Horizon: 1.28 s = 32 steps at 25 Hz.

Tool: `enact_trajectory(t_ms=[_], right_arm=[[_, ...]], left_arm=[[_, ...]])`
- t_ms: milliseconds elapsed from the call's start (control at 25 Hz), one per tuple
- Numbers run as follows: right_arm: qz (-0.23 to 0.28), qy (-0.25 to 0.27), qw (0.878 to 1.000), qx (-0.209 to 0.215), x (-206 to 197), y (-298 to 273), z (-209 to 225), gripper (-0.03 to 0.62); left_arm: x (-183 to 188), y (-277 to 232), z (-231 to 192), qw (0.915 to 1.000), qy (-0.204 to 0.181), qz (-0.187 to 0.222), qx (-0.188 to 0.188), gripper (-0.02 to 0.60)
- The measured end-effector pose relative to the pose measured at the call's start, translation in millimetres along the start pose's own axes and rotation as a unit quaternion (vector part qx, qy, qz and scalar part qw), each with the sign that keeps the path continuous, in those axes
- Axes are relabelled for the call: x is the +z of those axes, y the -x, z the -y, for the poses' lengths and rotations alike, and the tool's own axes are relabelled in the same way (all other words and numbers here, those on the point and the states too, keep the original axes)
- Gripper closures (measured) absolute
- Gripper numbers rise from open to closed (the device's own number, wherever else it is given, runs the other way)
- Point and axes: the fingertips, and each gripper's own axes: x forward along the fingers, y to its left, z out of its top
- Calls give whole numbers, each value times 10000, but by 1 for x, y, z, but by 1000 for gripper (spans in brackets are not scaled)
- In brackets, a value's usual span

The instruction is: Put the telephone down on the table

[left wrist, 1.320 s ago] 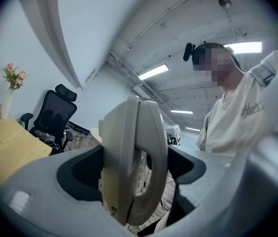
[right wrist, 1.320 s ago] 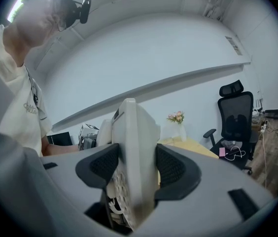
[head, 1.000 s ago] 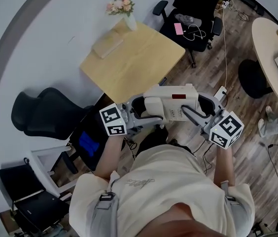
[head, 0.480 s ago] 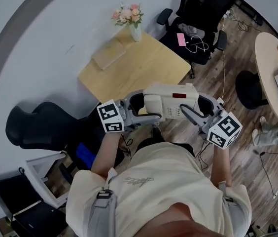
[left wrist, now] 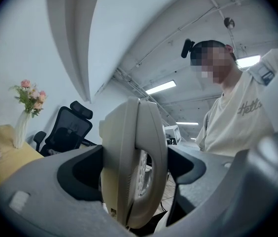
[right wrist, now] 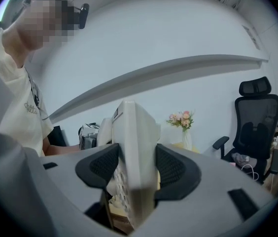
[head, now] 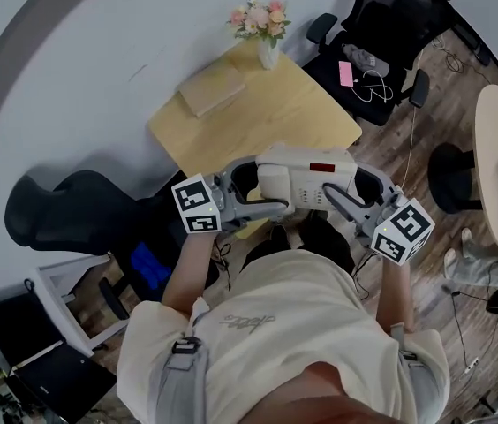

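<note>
Cream plastic telephone point(head: 306, 179) is held in the air by the near edge of the wooden table point(head: 231, 122). The left gripper point(head: 253, 191) clamps one end and the right gripper point(head: 355, 193) the other. Its underside is hidden, and its clearance from the tabletop cannot be judged.

table point(head: 275, 122) near half bare, vase point(head: 268, 55) and pad point(head: 214, 89) at far edge
</note>
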Motion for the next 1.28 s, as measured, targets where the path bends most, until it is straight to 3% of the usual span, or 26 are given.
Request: enact_trajectory(t_ms=[240,440,800,1280], right_arm=[[-242,65,9978,619,5,-43,26,362],[-364,108,9905,1319,18,-85,58,362],[-595,254,9684,2407,50,-144,122,362],[-779,316,9381,3359,61,-192,158,362]], left_arm=[[4,12,-37,9979,111,185,604,192],[20,18,-76,9912,65,350,1276,192],[51,8,-142,9693,133,742,2341,192],[64,6,-186,9401,231,930,3271,192]])
